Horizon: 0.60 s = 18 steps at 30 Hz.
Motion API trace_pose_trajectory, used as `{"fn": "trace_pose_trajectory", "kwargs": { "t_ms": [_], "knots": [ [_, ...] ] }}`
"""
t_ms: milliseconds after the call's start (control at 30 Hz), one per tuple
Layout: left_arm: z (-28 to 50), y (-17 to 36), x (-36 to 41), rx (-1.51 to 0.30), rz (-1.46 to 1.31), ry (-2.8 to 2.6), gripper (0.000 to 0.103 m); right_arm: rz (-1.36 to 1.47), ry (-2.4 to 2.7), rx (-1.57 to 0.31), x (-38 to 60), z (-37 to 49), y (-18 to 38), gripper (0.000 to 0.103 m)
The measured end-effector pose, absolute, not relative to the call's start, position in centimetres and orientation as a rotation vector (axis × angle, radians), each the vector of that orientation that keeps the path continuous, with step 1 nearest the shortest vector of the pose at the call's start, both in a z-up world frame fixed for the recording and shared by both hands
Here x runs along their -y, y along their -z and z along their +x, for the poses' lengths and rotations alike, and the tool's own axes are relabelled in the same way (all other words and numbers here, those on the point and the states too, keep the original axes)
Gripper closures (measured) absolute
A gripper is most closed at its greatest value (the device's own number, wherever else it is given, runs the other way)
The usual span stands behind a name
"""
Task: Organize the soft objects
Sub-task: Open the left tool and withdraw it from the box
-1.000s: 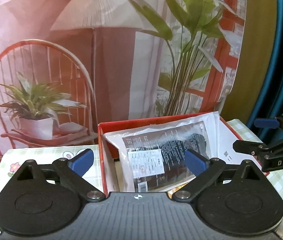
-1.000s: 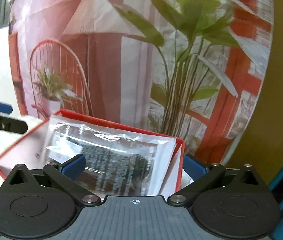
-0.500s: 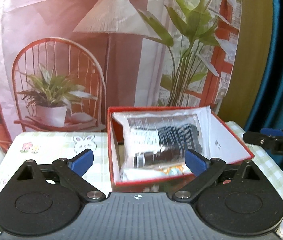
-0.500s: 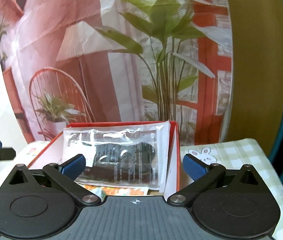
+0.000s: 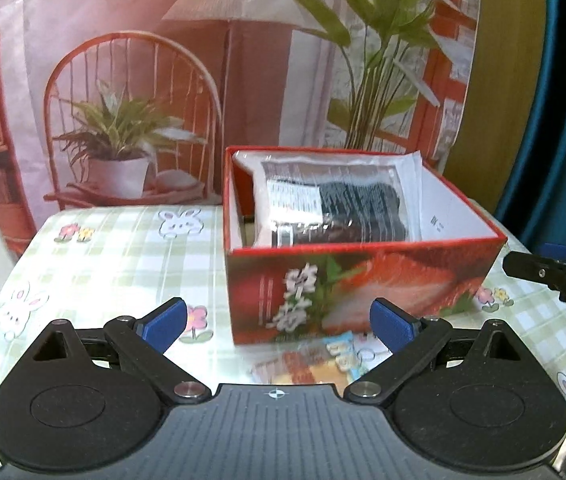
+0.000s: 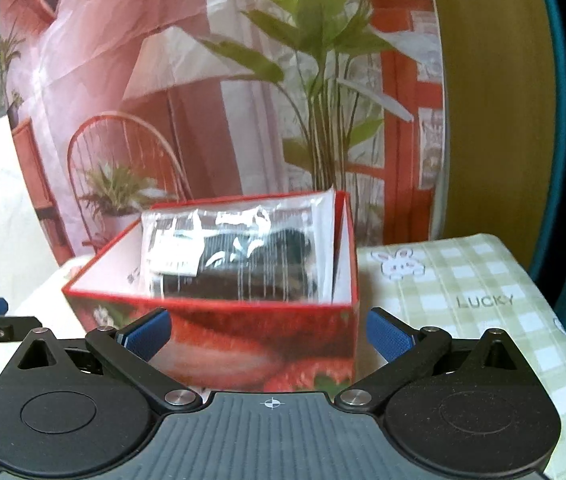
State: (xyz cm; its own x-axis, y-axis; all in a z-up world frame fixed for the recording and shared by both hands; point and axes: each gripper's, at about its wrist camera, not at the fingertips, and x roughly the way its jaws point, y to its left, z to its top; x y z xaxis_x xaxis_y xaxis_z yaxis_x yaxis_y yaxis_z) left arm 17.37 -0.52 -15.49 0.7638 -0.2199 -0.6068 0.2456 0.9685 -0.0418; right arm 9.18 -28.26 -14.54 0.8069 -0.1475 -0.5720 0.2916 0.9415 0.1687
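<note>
My left gripper (image 5: 277, 326) and right gripper (image 6: 267, 330) both gape wide, empty, just short of the red box (image 5: 359, 280). Inside the box, leaning on its far wall, sits the clear-bagged dark knit bundle (image 5: 335, 204). I judge it light, squashy, film slippery; best pinched at its upper bag edge. White label, glossy creases.
</note>
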Motion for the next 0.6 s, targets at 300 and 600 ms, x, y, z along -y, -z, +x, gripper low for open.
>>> {"fn": "trace_pose_trajectory", "kwargs": {
  "t_ms": [300, 600],
  "knots": [
    [15.6, 17.7, -1.3, -0.731, -0.003, 0.218, 0.004, 0.228, 0.253, -0.68, 26.6, 7.4, 17.2, 0.0],
    [15.8, 19.8, -1.3, -0.811, -0.054, 0.251, 0.014, 0.222, 0.167, -0.739, 24.9, 7.3, 18.6, 0.001]
  ]
}}
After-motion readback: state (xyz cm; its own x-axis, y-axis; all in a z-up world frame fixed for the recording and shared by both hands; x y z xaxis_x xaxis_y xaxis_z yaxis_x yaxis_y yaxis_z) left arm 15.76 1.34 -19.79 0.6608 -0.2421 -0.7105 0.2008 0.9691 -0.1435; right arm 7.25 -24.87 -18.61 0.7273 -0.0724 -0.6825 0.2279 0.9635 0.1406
